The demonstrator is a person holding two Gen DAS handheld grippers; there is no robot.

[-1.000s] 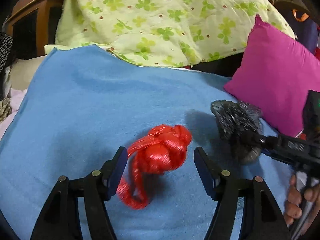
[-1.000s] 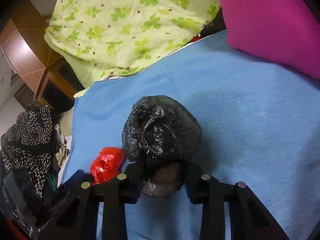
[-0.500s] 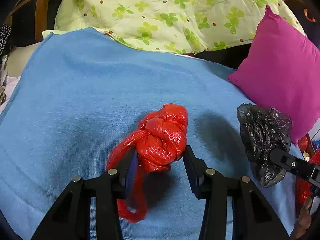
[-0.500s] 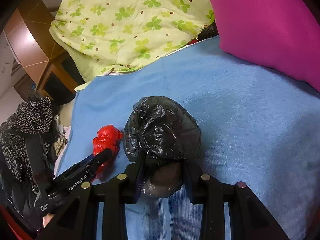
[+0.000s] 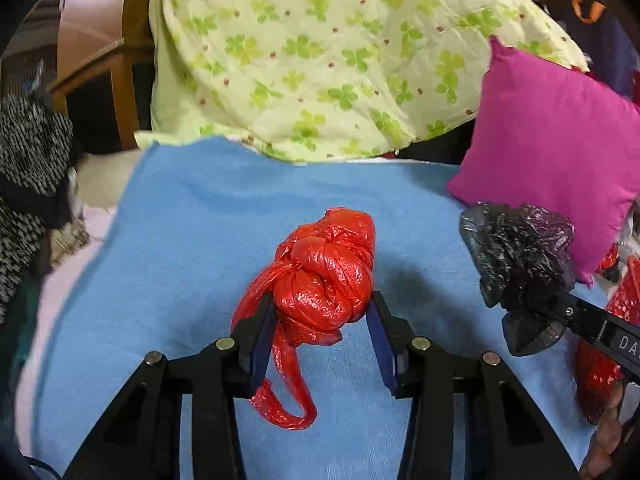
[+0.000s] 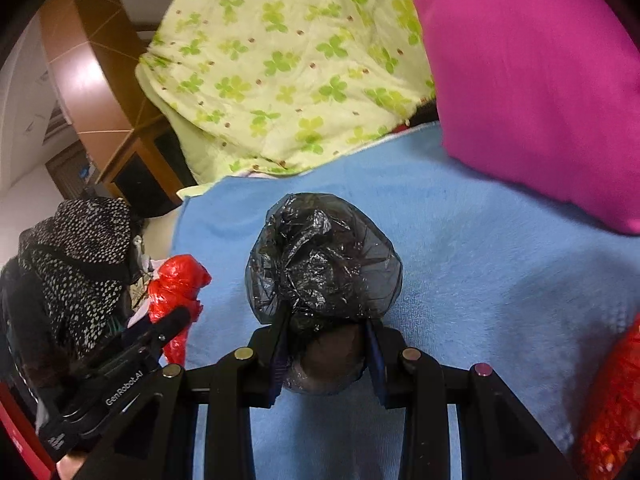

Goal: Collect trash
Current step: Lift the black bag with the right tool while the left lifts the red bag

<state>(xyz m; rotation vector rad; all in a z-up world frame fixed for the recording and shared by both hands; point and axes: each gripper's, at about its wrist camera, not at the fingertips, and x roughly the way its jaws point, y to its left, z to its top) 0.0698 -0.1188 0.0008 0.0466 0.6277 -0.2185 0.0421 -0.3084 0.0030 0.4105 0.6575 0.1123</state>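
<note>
In the right wrist view, white lettering reading "GenRobot.AI" runs along the side of the black plastic body of the left tool [image 6: 182, 316], low at the left edge of the picture. In the left wrist view, the black plastic arm of the right tool [image 5: 532, 300] carries white capitals at the right edge, of which only "DA" can be read before the frame cuts them off. No other text, number or sign is legible in either view.
</note>
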